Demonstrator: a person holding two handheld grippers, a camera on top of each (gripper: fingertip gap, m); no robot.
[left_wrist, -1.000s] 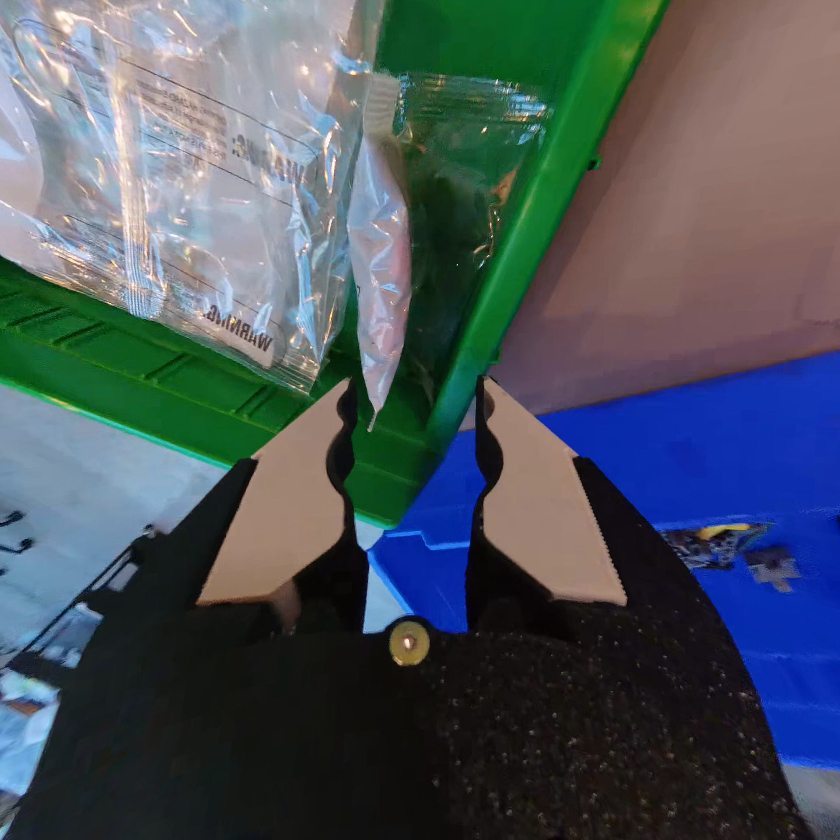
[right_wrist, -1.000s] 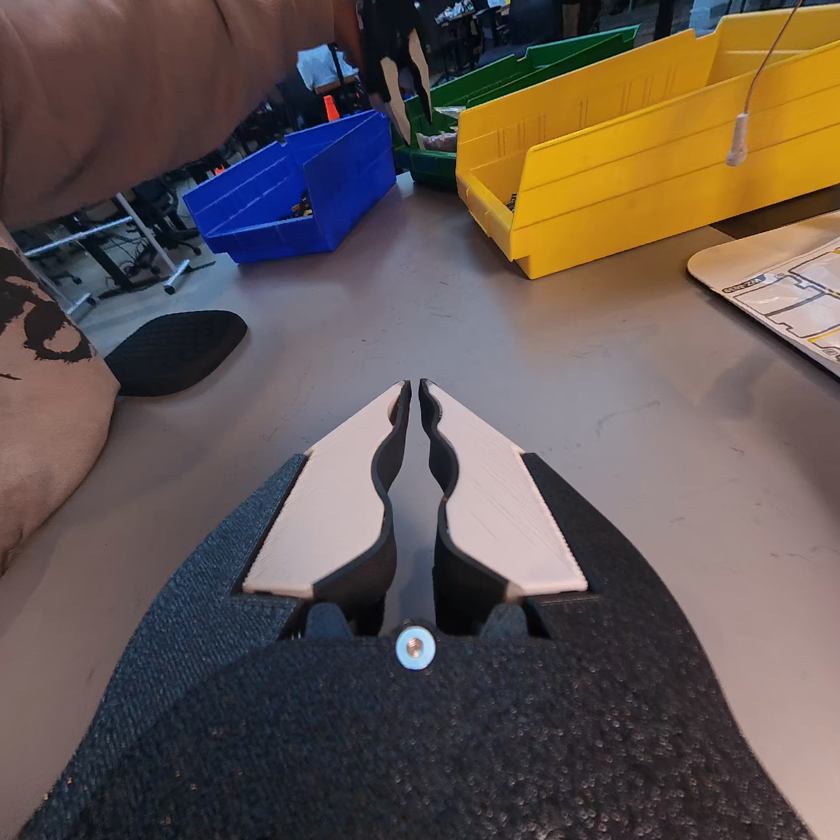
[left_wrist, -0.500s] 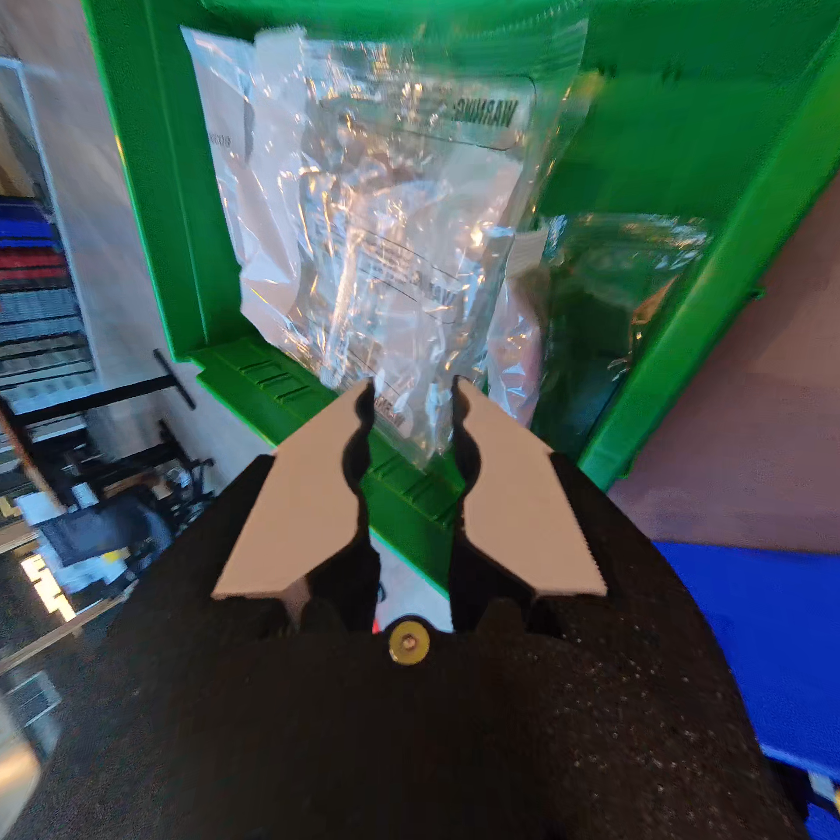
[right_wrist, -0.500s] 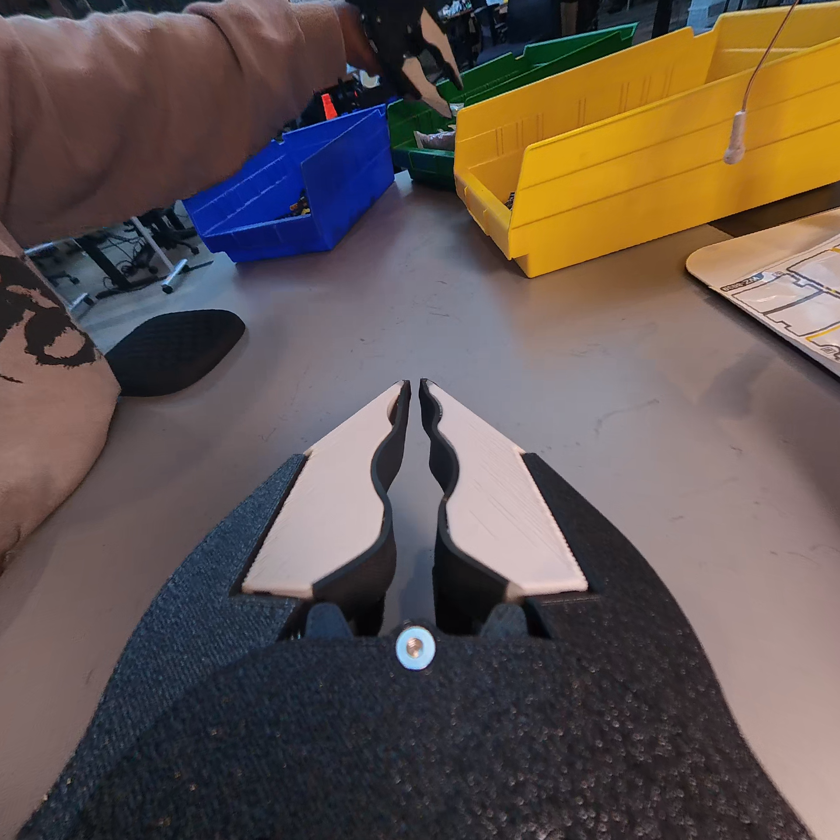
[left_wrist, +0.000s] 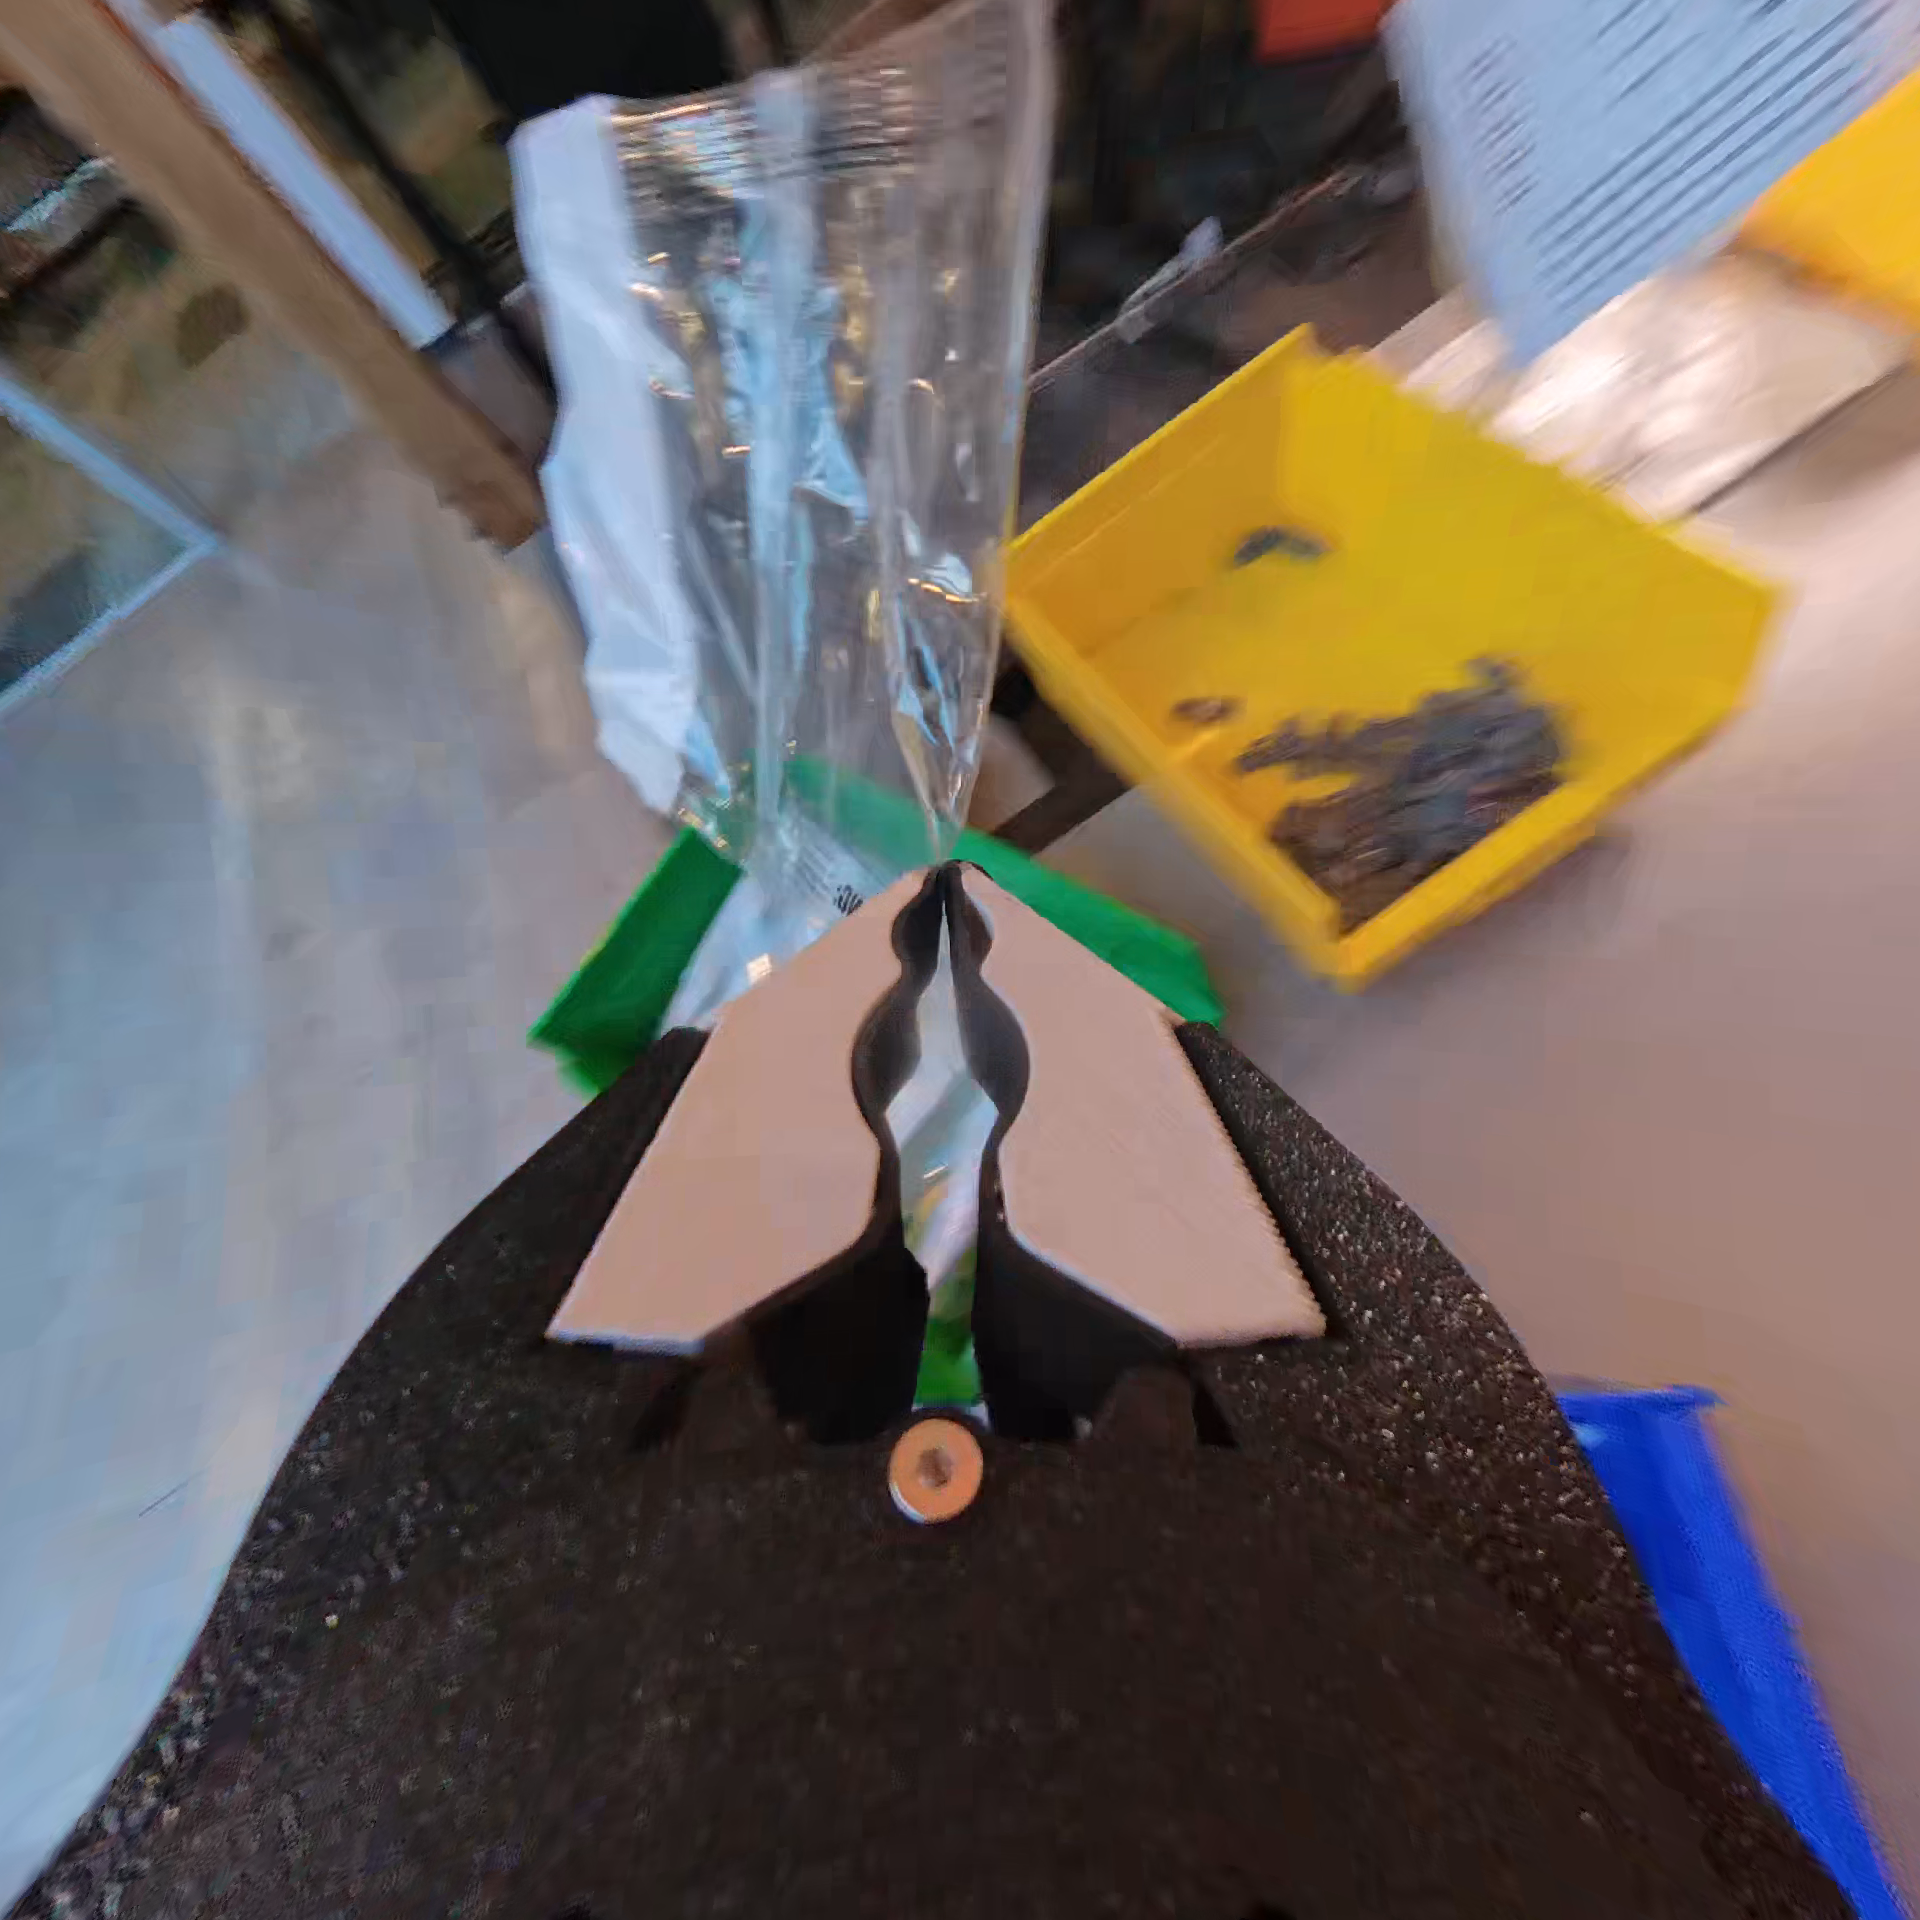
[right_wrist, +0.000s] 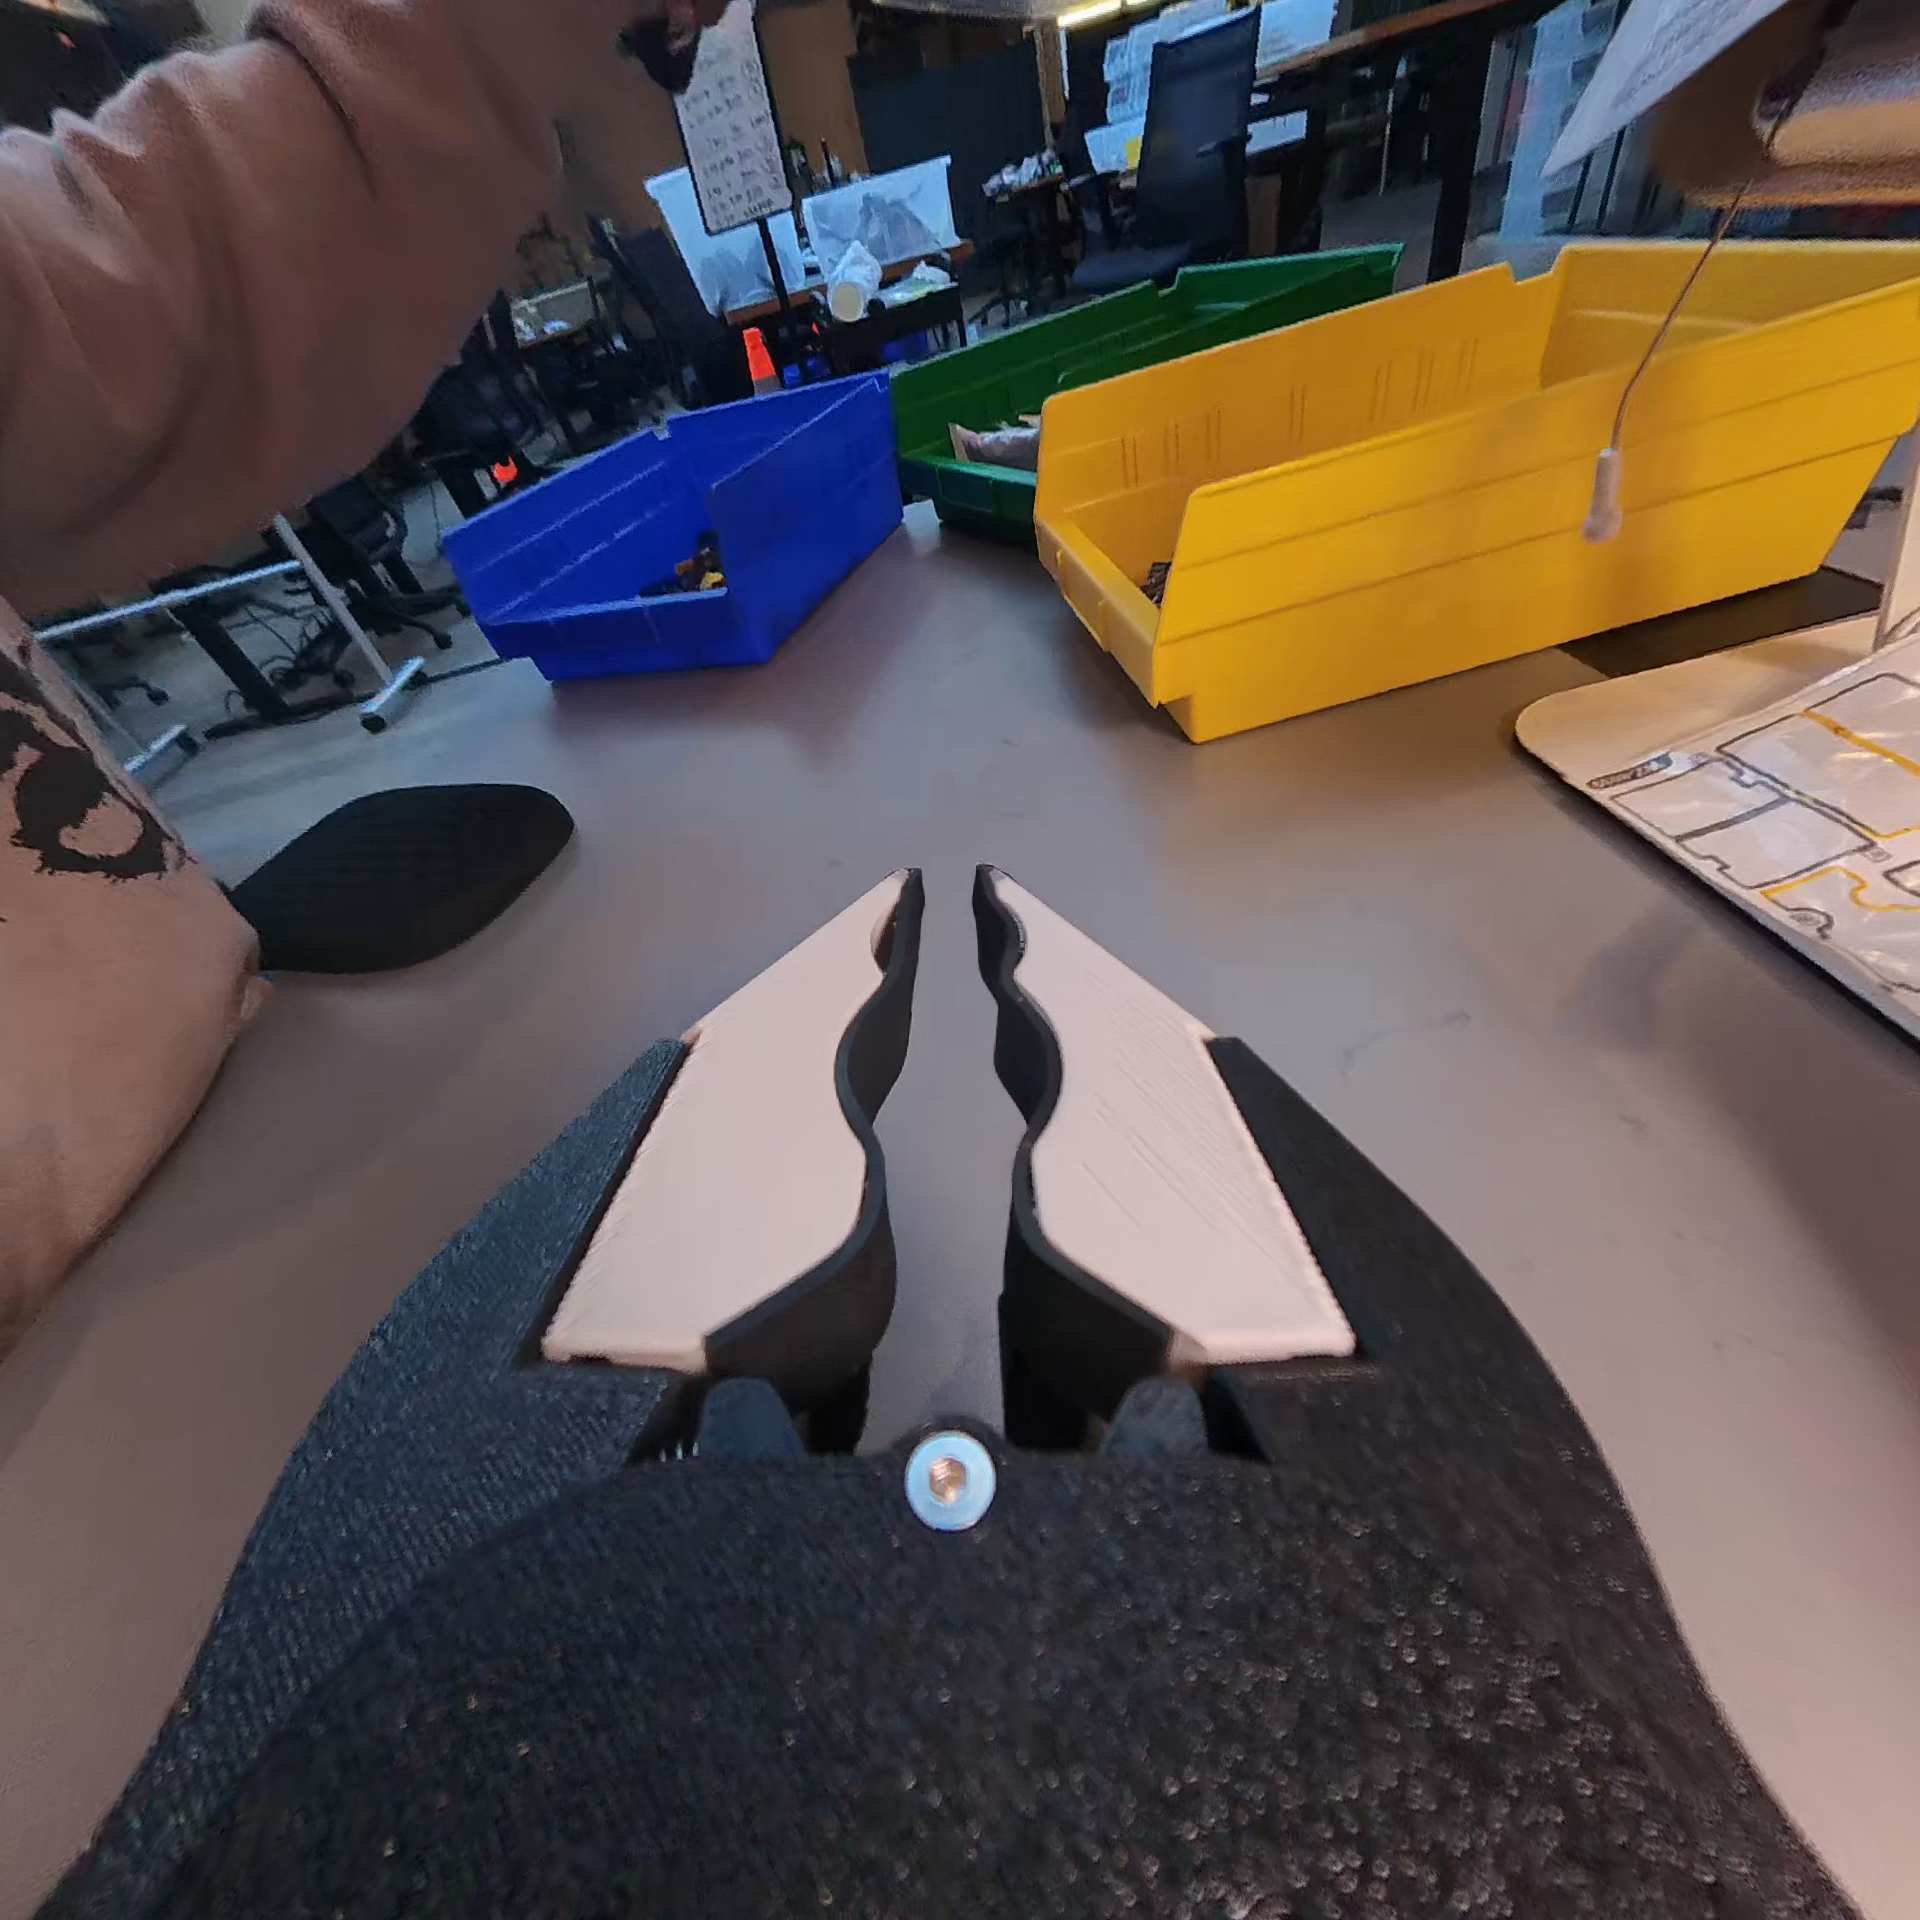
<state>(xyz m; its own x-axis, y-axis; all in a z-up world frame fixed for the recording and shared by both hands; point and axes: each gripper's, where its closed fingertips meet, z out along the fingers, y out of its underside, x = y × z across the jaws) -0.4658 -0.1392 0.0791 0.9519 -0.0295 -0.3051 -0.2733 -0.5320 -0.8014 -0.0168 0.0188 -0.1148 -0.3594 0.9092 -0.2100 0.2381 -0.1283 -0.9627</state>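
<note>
My left gripper (left_wrist: 948, 873) is shut on the lower edge of a clear plastic bag (left_wrist: 810, 468), which stands up above the fingertips, off the table. Below it lies the green bin (left_wrist: 623, 966), partly hidden by the bag and the fingers. My right gripper (right_wrist: 948, 883) hovers low over the grey table (right_wrist: 1247, 935). Its fingers stand a narrow gap apart with nothing between them. A person's brown sleeve (right_wrist: 260, 260) reaches across the upper left of the right wrist view.
A yellow bin (left_wrist: 1455, 499) with dark small parts sits right of the green one, and a blue bin (left_wrist: 1714, 1610) is at the lower right. In the right wrist view stand the blue bin (right_wrist: 790, 540), green bin (right_wrist: 1039, 384), yellow bin (right_wrist: 1455, 540), a black pad (right_wrist: 395, 873) and a printed sheet (right_wrist: 1787, 821).
My left gripper closed on the clear bag in the green bin and lifted it out, swinging upward. My right gripper stayed in place and its fingers parted slightly.
</note>
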